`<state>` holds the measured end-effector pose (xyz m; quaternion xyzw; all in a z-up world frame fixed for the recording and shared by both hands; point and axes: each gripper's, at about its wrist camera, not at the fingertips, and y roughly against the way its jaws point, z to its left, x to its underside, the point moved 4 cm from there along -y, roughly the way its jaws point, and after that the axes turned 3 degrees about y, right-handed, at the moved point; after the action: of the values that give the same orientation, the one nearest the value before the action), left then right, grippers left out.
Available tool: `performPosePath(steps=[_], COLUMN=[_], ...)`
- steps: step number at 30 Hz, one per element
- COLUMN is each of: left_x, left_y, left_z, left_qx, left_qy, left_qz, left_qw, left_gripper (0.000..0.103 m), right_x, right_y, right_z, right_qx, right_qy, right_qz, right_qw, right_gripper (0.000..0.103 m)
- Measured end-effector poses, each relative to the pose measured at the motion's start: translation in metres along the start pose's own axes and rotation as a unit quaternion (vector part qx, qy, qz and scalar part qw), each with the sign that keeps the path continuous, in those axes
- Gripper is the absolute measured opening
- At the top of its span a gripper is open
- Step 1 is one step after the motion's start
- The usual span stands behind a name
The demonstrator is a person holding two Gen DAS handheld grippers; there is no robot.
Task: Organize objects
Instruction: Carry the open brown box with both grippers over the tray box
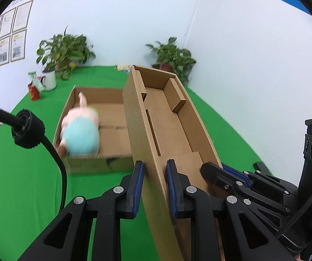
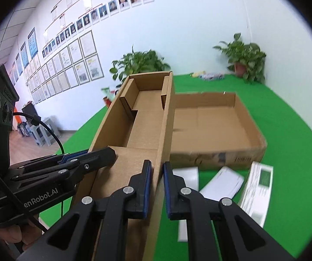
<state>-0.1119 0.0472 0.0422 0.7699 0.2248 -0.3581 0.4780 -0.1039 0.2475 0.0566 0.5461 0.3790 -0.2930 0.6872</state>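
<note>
Left wrist view: left gripper [image 1: 153, 182] clamped on one long wall of a narrow cardboard lid [image 1: 169, 117], blue pads pressed flat against either face. Right wrist view: right gripper [image 2: 157, 184] pinched tight on the opposite long wall of the same cardboard lid [image 2: 142, 119]. Held from both sides, probably to keep so long and floppy a piece level and square while carried. Raised clear of the green table [image 1: 25, 184], hollow side up, overlapping the near edge of the open cardboard box [image 1: 112, 117]. Plain brown corrugated board, shallow, with folded tabs tucked in at the far end, empty inside. Down in the box, a plush toy [image 1: 80, 130], pink with a pale blue part, blurred. White leaflets [image 2: 256, 187] flat on the table just beside the box.
</note>
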Motion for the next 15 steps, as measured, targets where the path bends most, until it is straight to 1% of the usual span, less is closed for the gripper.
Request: performPosePath(steps=[1,3,5,11,15], left_x=[-0.009,-0.026,-0.041,-0.077,-0.097], left_y=[-0.003,-0.010,-0.016,-0.032,-0.045], left_z=[-0.004,-0.011,-0.016,-0.018,-0.010], left_qx=[0.002,0.003,-0.003,-0.007,-0.011], left_qy=[-0.007,-0.015,-0.024,-0.022,-0.018], left_qz=[-0.009,-0.010,-0.013,-0.015,-0.012], left_qw=[0.9999,0.9998,0.9996,0.9996,0.9997], left_gripper=[0.018,0.018,0.018,0.018,0.018], right_x=[-0.008,-0.021,-0.031,-0.051,-0.063], right_y=[-0.001,-0.007,-0.014,-0.030,-0.044], right_z=[-0.003,-0.010,-0.017,-0.022,-0.024], right_qx=[0.007,0.015,0.012,0.011,0.003], right_qy=[0.006,0.007,-0.001,0.002,0.002], right_qz=[-0.008,-0.018,-0.019,-0.025,-0.019], right_qw=[1.000,1.000,1.000,1.000,1.000], right_gripper=[0.010,0.009,0.009,0.009,0.009])
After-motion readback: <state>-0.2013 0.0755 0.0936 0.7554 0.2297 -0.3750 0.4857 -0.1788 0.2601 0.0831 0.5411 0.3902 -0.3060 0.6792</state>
